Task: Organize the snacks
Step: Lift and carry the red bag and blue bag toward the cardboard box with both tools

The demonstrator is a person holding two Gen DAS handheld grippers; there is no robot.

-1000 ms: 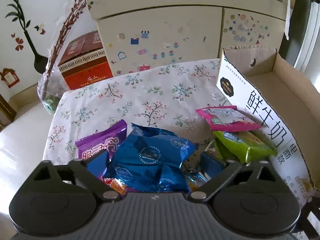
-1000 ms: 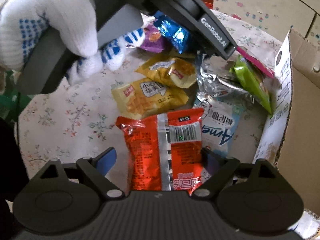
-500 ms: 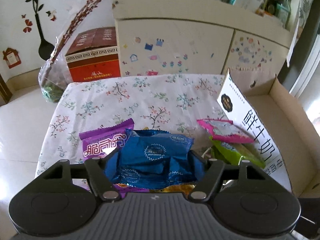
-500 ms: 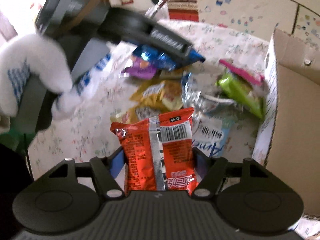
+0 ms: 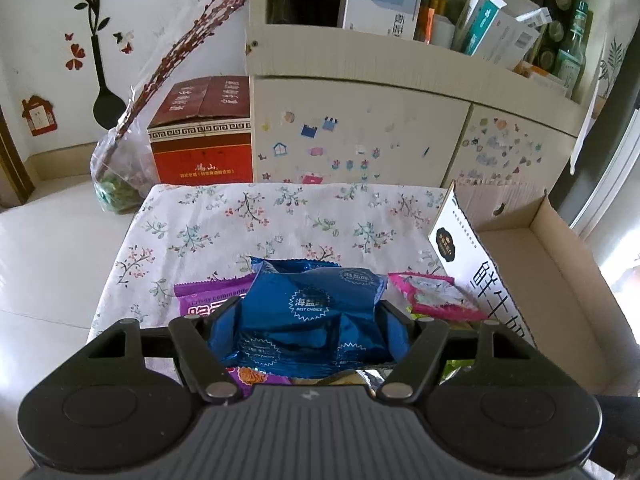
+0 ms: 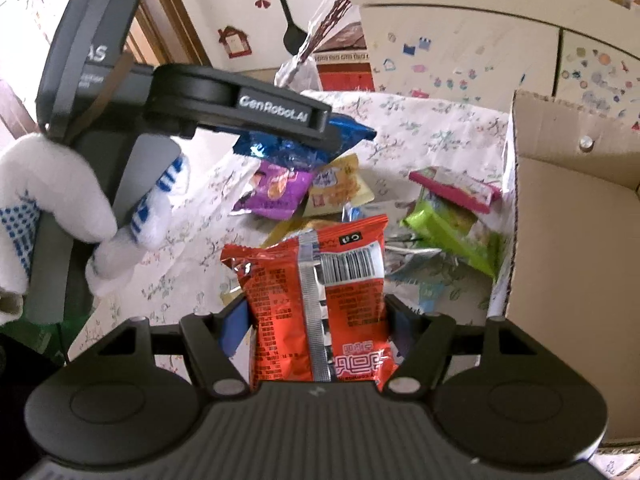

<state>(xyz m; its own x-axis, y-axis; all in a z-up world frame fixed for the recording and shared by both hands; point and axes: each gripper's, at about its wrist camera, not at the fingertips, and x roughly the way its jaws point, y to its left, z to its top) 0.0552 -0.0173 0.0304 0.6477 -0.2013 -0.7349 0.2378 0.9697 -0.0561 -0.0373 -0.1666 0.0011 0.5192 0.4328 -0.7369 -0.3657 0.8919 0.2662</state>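
The blue snack bag [image 5: 308, 316] sits pinched between the 2 jaws of the left gripper [image 5: 308, 320] at lower centre, above the floral tablecloth [image 5: 280, 216]. The red snack bag [image 6: 316, 300] stands clamped between the right gripper [image 6: 318, 320] jaws, lower centre; the cardboard box [image 6: 568, 216] fills the frame's right

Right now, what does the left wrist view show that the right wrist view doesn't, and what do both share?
Only the left wrist view: the shelf of cartons above the cabinet, and the left gripper closed on the blue packet.

Only the right wrist view: the gloved hand, the red packet in the right gripper, and the yellow packet.

Both: the cardboard box, floral cloth, purple packet and pink packet.
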